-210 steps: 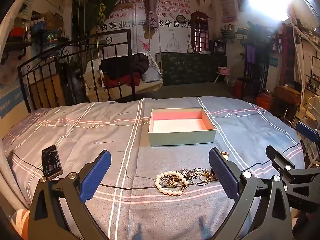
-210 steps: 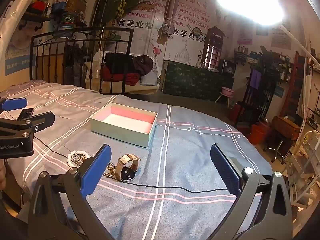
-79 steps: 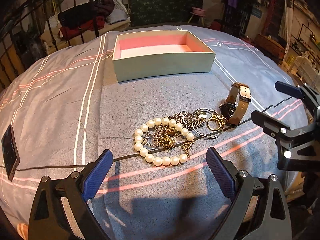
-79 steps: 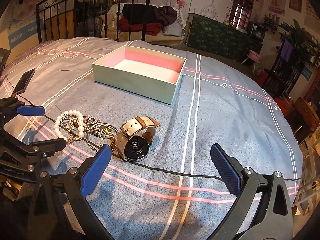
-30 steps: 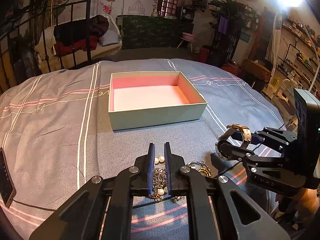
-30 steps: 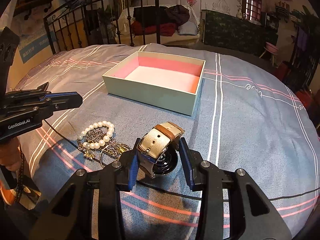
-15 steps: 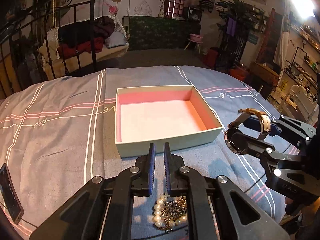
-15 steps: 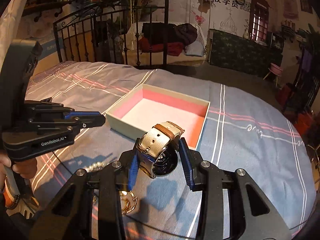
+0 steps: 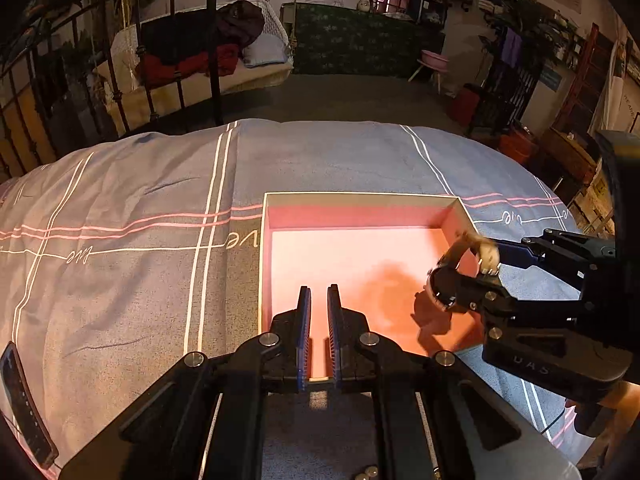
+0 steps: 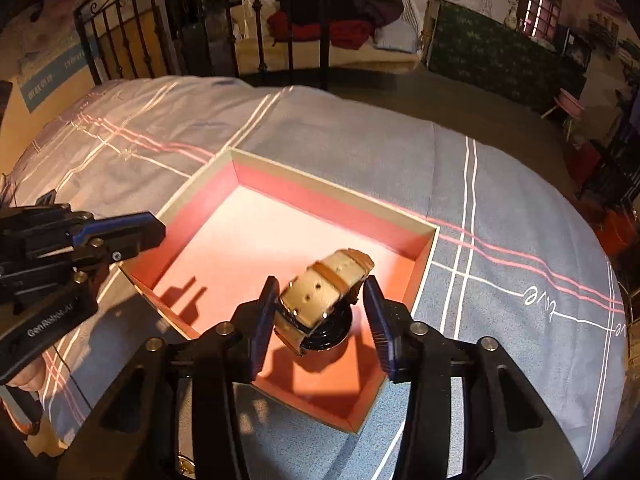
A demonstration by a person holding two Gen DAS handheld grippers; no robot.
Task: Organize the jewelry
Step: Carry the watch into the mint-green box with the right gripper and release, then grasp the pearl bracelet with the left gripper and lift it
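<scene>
As my right gripper (image 10: 320,282) hung over the box (image 10: 334,200), its jaws had just been opening, and the watch (image 10: 316,296) sat between them above the box's pink floor, near the corner closest to me. The pad on one side still looked to be against the strap, though I could not tell for sure. The other pad stood clear of the watch with a gap showing, so nothing was pinching it any more. The watch was tilted, its pale strap looped upward and its dark round case underneath. Whether it had reached the floor of the box or was still in the air, I could not tell. From my other hand's camera it showed only as a blur just inside the box's right wall.

My left gripper (image 9: 318,290) pointed down over the near edge of the box. Its jaws had parted a touch but were all but closed, leaving only a narrow slit. Through that slit I saw the box floor, and I saw nothing between the pads.

The box lay open on the striped bedspread (image 10: 360,128). A few pearl beads (image 9: 366,474) peeked out on my side of the box, under the left gripper's body. A phone (image 9: 24,404) lay well to the left of the box.
</scene>
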